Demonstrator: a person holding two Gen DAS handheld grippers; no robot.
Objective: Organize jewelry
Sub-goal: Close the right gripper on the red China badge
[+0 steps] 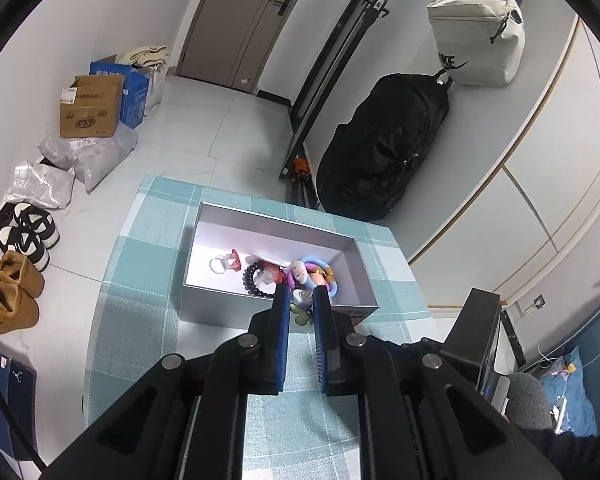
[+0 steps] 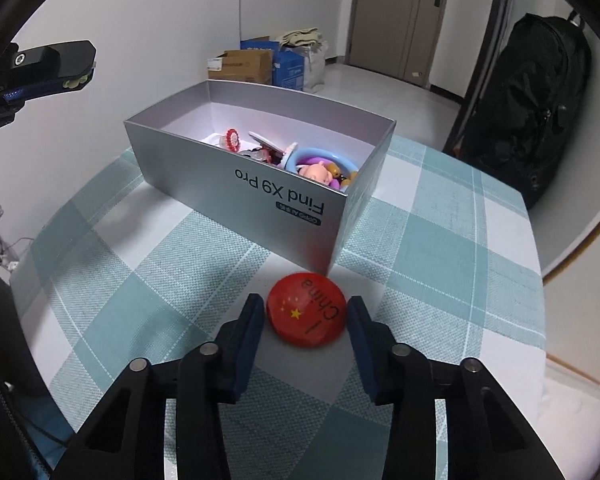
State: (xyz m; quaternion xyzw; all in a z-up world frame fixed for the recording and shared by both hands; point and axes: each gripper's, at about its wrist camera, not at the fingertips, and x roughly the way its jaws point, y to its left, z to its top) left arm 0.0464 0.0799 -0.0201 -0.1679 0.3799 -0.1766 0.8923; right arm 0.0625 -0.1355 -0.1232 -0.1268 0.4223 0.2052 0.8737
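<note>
A small table covered by a teal and white checked cloth (image 2: 440, 240) carries an open grey box (image 2: 260, 184), printed "Find X9 Pro" on its long side, standing toward the table's far edge. Inside the box lie the jewelry pieces: a ring with a red ornament (image 1: 225, 263), a dark bead bracelet (image 1: 256, 280), a blue ring-shaped bangle (image 2: 324, 158) and a small pink doll charm (image 2: 320, 172), crowded toward one end. The left gripper (image 1: 301, 300) hangs above the box's near wall, its blue-padded jaws pinching a small pale trinket (image 1: 300, 298) with a greenish flower shape below it. The right gripper (image 2: 306, 312) sits low over the cloth just outside the box's near corner, its jaws partly spread on either side of a round red badge (image 2: 306, 310) marked "I China" with yellow stars; the badge lies on the cloth, almost touching the box corner, and the pads stand just beside it without clearly pressing. On the floor beyond are cardboard boxes (image 1: 90, 106), shoes (image 1: 26, 236), and a black backpack (image 1: 380, 148) against the wall.
</note>
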